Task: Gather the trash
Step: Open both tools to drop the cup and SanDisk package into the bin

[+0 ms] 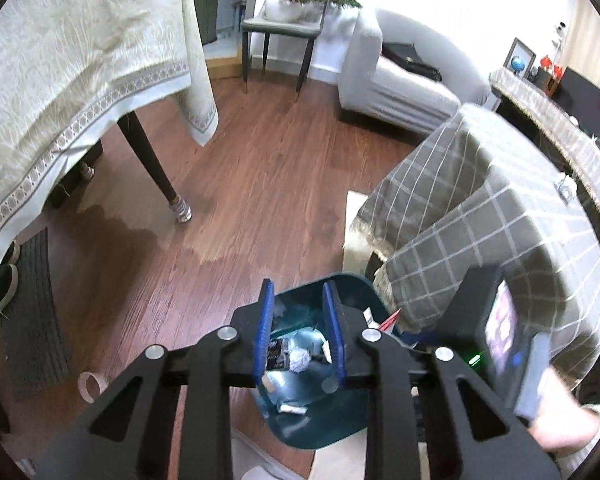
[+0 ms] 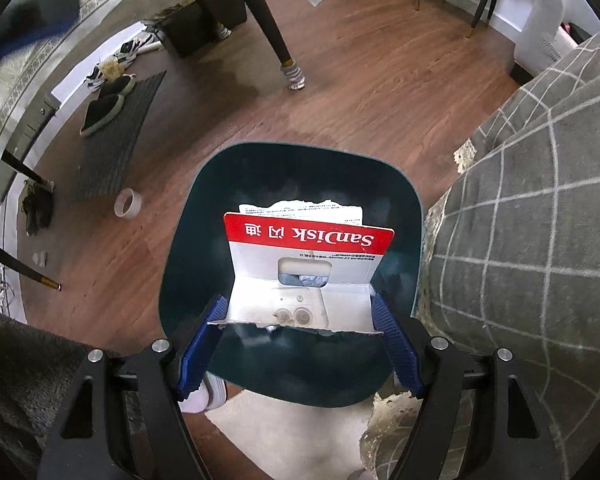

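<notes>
Dark teal trash bin sits centre frame on the wood floor. Right gripper fingers spread wide, torn SanDisk package spanning them over the bin mouth; grip or mere contact, cannot tell. Left gripper fingers parted, empty, above bin holding crumpled paper. Grey checked cloth crowds bin's right side. Tape roll left, table leg upper centre.

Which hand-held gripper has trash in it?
The right hand-held gripper. A torn red-and-white SanDisk card package sits between its wide-apart blue fingers, over the dark teal bin. The left hand-held gripper has nothing between its fingers.
</notes>
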Motion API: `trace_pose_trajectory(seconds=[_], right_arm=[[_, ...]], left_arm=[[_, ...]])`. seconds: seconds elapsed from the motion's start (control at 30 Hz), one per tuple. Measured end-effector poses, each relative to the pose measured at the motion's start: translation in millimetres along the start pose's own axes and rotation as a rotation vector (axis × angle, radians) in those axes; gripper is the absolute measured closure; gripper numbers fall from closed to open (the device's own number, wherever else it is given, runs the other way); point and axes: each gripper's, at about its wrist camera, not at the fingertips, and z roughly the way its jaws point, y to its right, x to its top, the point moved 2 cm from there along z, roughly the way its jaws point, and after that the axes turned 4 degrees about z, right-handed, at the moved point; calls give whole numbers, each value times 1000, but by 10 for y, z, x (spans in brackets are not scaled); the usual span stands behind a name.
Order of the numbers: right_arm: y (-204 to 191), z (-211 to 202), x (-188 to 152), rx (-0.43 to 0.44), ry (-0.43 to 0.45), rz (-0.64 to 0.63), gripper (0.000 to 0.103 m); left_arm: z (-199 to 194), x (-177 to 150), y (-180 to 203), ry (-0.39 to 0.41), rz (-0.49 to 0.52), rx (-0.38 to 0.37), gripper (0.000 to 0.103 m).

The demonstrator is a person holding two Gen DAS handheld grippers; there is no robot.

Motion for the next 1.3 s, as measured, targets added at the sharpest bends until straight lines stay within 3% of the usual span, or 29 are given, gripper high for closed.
trace_pose_trajectory(seconds=[0.1,0.4,0.67,0.8,1.03,1.3], right_arm=[[2,-20,-34,2,2,4,22],[67,-379,-49,32,75,-10,22],[-112,-1003,12,79,238,-74,22],[-114,-1323,8,93,316,-88,22],[68,-1827,-47,53,441,-83,32],[536,-2251,-198,-28,554,-21,32]], left_arm=[[-102,90,25,35,-21,-9,76],[-325,284,149,106,-58,-33,71],[-479,429,279,154,-55,-24,65],[-533,474,325,170,-56,-21,55],[-630,551,440,219,-32,-2,48],[-573,598,778,236,5,-32,34]])
